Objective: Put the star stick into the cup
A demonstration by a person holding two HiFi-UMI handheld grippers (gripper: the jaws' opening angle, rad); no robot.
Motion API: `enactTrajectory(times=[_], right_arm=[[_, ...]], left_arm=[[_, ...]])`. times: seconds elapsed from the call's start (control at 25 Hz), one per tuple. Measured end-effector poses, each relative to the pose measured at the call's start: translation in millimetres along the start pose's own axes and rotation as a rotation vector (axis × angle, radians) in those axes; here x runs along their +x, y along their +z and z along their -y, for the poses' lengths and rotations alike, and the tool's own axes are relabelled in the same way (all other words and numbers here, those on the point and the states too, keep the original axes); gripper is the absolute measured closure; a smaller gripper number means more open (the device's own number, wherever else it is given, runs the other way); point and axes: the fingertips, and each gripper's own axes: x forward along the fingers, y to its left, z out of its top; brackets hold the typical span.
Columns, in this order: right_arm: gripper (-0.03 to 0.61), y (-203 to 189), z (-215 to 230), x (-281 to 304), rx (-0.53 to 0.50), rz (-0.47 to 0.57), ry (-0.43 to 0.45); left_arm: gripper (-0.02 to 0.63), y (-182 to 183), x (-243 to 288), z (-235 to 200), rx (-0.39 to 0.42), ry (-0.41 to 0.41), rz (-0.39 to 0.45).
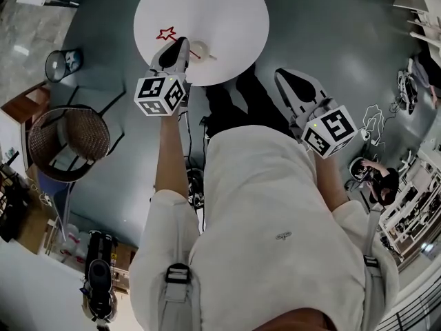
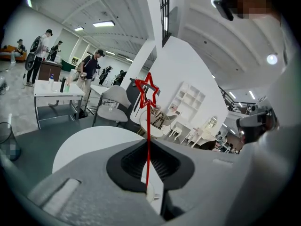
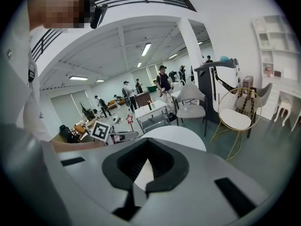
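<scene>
The left gripper [image 2: 148,185] has its fingers pinched narrow on the thin red shaft of the star stick [image 2: 148,126]. The shaft stands almost upright between them in the left gripper view, with the open star outline at the top. In the head view this gripper sits at the lower left edge of the round white surface [image 1: 220,12]. The star points to the upper left and the free end of the shaft lies toward the small pale cup [image 1: 200,49] just to the right of the fingertips. Whether that end already touches the rim cannot be told.

The right gripper [image 3: 141,192] has its fingers drawn together on nothing. In the head view it hangs off the surface, at centre right.

The step in hand looks like the approach to the cup. It would go best with the pinch kept firm, because a thin shaft can swivel in the pads. The free end needs to line up over the cup's mouth and go in before the fingers part. The cup looks light, so a sideways knock could tip it. The cup does not show in the left gripper view, so the head view is the better guide.
</scene>
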Motion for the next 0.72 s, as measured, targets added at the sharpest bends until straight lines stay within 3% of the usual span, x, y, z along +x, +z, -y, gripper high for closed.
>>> enactTrajectory(times=[0.36,0.72], right_arm=[[0.571,-7,15,4,0.027,-0.022,-0.017],[0.571,-8,19,5,0.039,-0.017,-0.018]], left_arm=[[0.591,-28,16,-17,-0.052,0.017,-0.032],[0.591,-54,24,-29,-0.032,0.049,-0.094]])
